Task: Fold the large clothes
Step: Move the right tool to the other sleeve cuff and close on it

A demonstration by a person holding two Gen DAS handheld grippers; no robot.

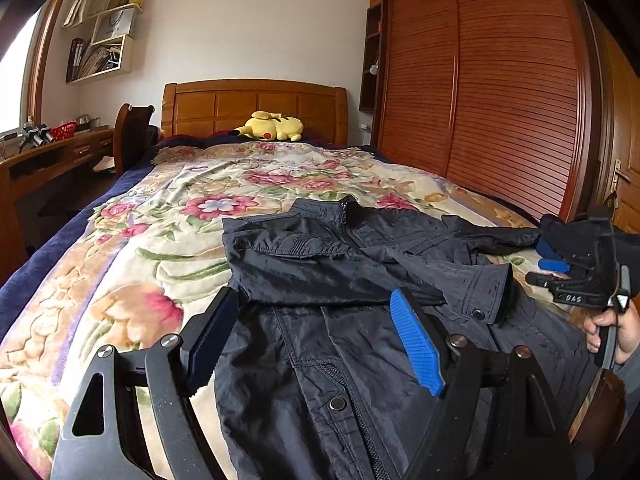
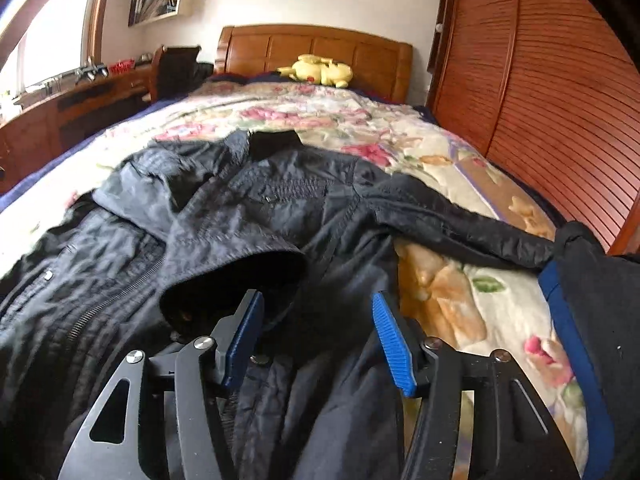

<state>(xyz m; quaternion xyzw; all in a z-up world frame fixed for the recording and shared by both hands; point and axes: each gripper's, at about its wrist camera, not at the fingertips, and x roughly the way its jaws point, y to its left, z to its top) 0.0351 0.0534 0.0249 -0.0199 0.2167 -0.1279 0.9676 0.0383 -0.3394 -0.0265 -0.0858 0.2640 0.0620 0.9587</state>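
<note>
A dark jacket [image 1: 360, 264] lies front-up on the flowered bedcover [image 1: 160, 216], collar toward the headboard. One sleeve is folded across its chest, with the cuff [image 2: 240, 268] just in front of my right gripper [image 2: 316, 296]. The other sleeve [image 2: 460, 220] stretches out to the right. My right gripper is open over the jacket's lower part and its blue pads press on nothing. My left gripper [image 1: 314, 296] hovers open above the jacket's front, near the zip and snaps. The left wrist view also shows the right gripper [image 1: 576, 276] at the right edge, held by a hand [image 1: 612, 328].
A yellow plush toy [image 1: 272, 126] lies by the wooden headboard [image 1: 256, 106]. A slatted wardrobe [image 1: 500, 92] runs along the bed's right side; a desk [image 1: 52, 156] and chair [image 1: 130, 136] stand on the left. A dark cloth with a blue edge [image 2: 580, 320] lies at the bed's right side.
</note>
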